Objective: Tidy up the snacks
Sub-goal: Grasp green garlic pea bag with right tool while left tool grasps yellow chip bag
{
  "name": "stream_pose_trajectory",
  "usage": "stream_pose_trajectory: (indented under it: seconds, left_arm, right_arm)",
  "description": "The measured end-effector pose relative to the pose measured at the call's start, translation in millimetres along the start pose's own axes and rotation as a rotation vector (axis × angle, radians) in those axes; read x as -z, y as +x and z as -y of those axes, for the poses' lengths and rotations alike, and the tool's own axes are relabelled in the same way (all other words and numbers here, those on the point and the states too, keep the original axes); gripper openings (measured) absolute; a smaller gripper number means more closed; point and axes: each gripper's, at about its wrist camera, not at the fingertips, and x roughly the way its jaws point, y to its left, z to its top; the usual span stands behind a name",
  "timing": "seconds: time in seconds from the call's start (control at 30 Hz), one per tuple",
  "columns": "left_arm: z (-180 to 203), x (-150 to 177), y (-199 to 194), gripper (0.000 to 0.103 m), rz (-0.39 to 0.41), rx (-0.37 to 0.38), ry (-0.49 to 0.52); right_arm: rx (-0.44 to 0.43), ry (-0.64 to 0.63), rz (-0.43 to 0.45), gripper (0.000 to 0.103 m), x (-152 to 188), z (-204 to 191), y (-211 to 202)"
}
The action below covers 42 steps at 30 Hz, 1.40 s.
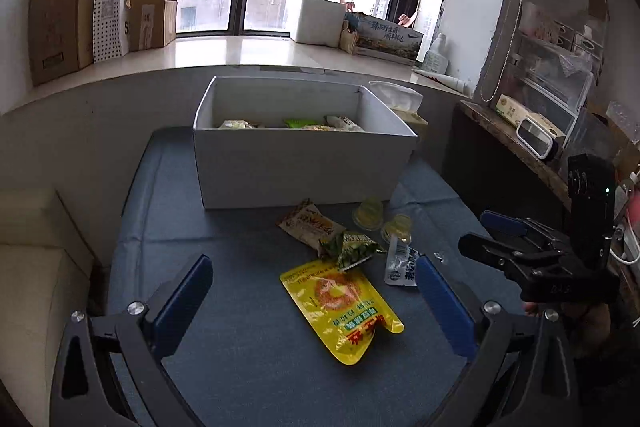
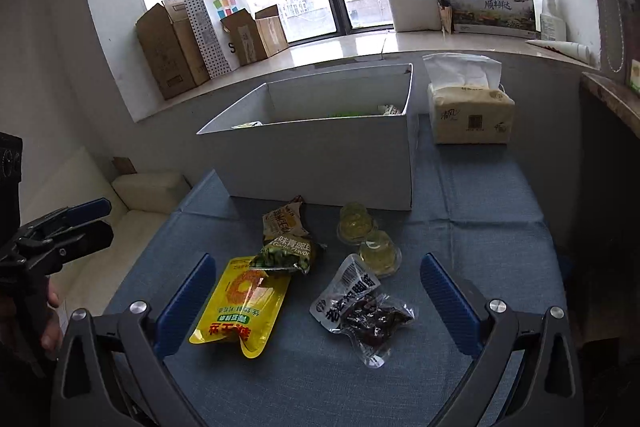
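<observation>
Hovering over the blue cloth (image 2: 480, 195), the left gripper (image 1: 316, 291) and right gripper (image 2: 318, 291) both stood apart, empty. Loose snacks, among them the yellow pouch (image 2: 240, 303), lay before the white box (image 2: 320, 163), which already held several packets. Judging by this, sorting was midway; next came descending onto one packet.

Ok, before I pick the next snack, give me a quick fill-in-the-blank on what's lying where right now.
1. The green packet lies partly on top of the ____ pouch.
2. The two jelly cups stand between the clear vacuum pack and the white ____.
3. Both the left gripper and the right gripper have their jaws ____.
4. The tissue pack stands to the ____ of the box.

Missing words: yellow; box; open; right
</observation>
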Motion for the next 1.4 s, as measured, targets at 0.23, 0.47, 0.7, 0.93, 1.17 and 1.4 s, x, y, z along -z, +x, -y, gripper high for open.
stream_pose_trajectory:
  seconds: [0.23,0.47,0.7,0.93,1.17,1.4]
  left_arm:
    - [-5.8,16.1,4.0,0.103,-0.029,-0.020,-0.042]
    - [-8.2,21.9,6.6,0.103,-0.043,-0.052,-0.027]
    - [-16.8,27.9,11.2,0.103,-0.073,-0.064,-0.041]
    - [-11.3,32.4,18.8,0.103,-0.092,-0.078,-0.011]
    - [-5.3,35.7,25.4,0.103,-0.113,-0.094,0.015]
    - [2.9,35.8,42.2,0.103,-0.153,-0.068,0.023]
  right_arm:
    - [-0.047,-0.040,-0.048,0.103,2.2,-16.1,19.9]
    - [-0.071,-0.103,-0.150,0.103,-8.3,-31.5,76.5]
    - [-0.038,-0.115,-0.287,0.103,0.2,-31.7,132.0]
    - [-0.043,-0.116,-0.311,0.103,-0.5,-30.9,143.1]
    - [-0.066,-0.103,-0.312,0.062,-2.2,-25.8,146.2]
    - [-0.102,-0.076,-0.226,0.057,-6.0,-18.3,114.5]
